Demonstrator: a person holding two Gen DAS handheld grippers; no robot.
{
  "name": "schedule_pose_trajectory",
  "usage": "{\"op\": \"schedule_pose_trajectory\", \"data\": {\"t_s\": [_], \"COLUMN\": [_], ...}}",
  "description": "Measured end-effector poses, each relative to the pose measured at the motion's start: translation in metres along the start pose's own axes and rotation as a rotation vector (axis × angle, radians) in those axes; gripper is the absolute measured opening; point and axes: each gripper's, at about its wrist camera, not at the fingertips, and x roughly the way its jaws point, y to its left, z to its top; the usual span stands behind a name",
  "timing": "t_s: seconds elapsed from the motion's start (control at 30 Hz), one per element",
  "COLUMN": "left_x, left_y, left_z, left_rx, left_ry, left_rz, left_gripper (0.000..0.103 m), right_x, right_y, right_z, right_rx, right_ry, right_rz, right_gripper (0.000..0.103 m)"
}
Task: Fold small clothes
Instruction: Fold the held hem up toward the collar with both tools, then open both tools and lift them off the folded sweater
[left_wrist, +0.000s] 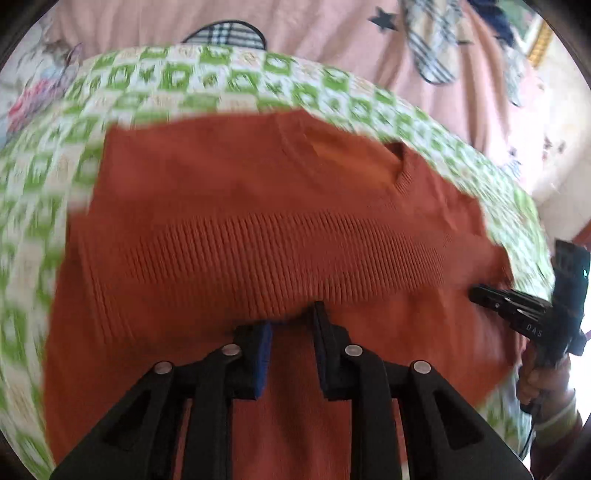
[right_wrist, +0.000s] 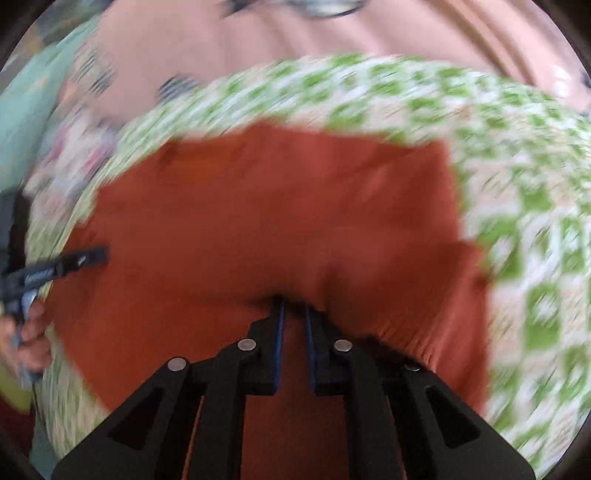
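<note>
A small rust-orange knit sweater lies on a green-and-white checked cloth; its ribbed hem band is folded up over the body and the neck opening is at the far right. My left gripper is at the near edge with its jaws narrowly apart and orange fabric between them. My right gripper stands the same way at the sweater, its jaws almost closed on a raised fold of fabric. Each gripper shows in the other's view: the right one and the left one.
The checked cloth covers a surface, with a pink star-print sheet behind it. A plaid garment lies on the pink sheet at the back right. Both views are motion-blurred.
</note>
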Motion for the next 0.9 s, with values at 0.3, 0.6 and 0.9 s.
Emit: {"op": "schedule_pose_trajectory", "data": {"t_s": [0.3,0.6,0.9], "left_x": [-0.034,-0.086,-0.104], "left_y": [0.062,0.063,0.042], "left_z": [0.076,-0.058,-0.159], "left_rx": [-0.217,-0.302,-0.411], "left_ry": [-0.193,-0.189,-0.173], "left_rz": [0.122,0.017,-0.083], "left_gripper": [0.038,0.039,0.047], "right_x": [-0.043,-0.056,-0.096], "right_y": [-0.044,-0.022,-0.022], "right_z": [0.027,-0.067,-0.132], "right_rx": [0.264,0.297,0.37], "right_ry": [-0.179,-0.132,-0.158], "right_rz": [-0.01,0.075,0.076], "right_gripper": [0.012,0.012,0.012]}}
